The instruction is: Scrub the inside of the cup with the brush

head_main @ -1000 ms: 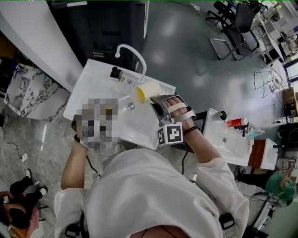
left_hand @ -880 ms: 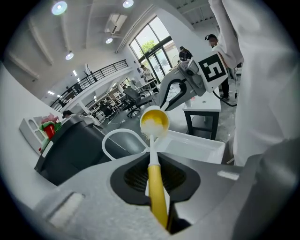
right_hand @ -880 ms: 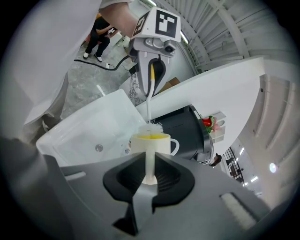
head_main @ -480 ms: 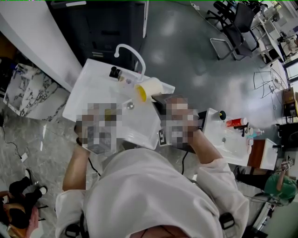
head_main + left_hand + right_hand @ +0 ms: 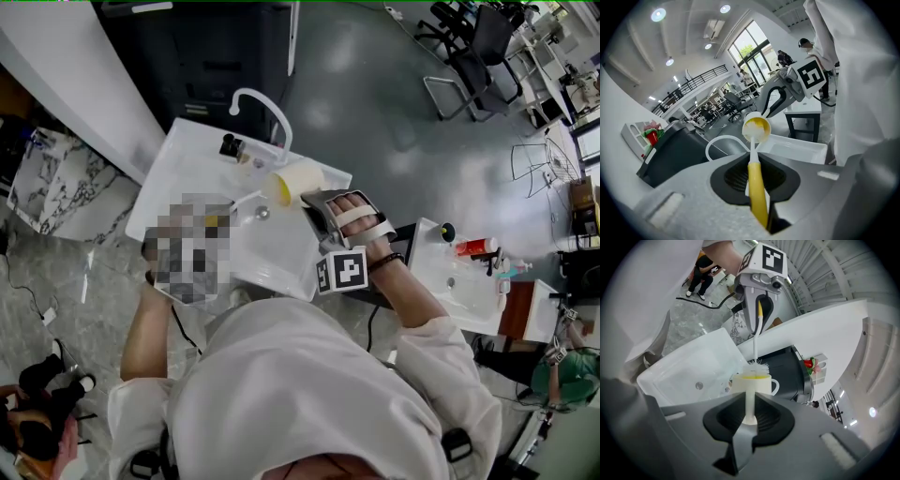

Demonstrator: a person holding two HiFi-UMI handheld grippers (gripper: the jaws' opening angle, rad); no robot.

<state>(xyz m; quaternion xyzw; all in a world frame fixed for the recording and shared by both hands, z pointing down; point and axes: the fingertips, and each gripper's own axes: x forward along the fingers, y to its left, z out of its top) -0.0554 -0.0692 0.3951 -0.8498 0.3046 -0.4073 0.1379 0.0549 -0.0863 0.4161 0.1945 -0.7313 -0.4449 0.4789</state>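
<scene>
A cream cup (image 5: pixel 298 178) with a yellow inside lies on its side over the white sink (image 5: pixel 183 159), mouth to the left. My right gripper (image 5: pixel 317 202) is shut on it; in the right gripper view the cup (image 5: pixel 752 383) sits between the jaws (image 5: pixel 750 414). The left gripper (image 5: pixel 757 177) is shut on the brush's yellow handle (image 5: pixel 757 192). Its white bristles (image 5: pixel 751 131) stand at the cup's mouth (image 5: pixel 757 128). In the right gripper view the bristles (image 5: pixel 757 364) show just above the rim. A mosaic patch hides the left gripper in the head view.
A curved white faucet (image 5: pixel 267 105) rises at the sink's back edge, close behind the cup. A black cabinet (image 5: pixel 206 52) stands beyond the sink. A second white basin (image 5: pixel 455 291) with a red bottle (image 5: pixel 478 247) is at the right.
The left hand has drawn back a little to the left and the brush has slid outward. Less of the cup's yellow inside shows. The right gripper has hardly moved.
</scene>
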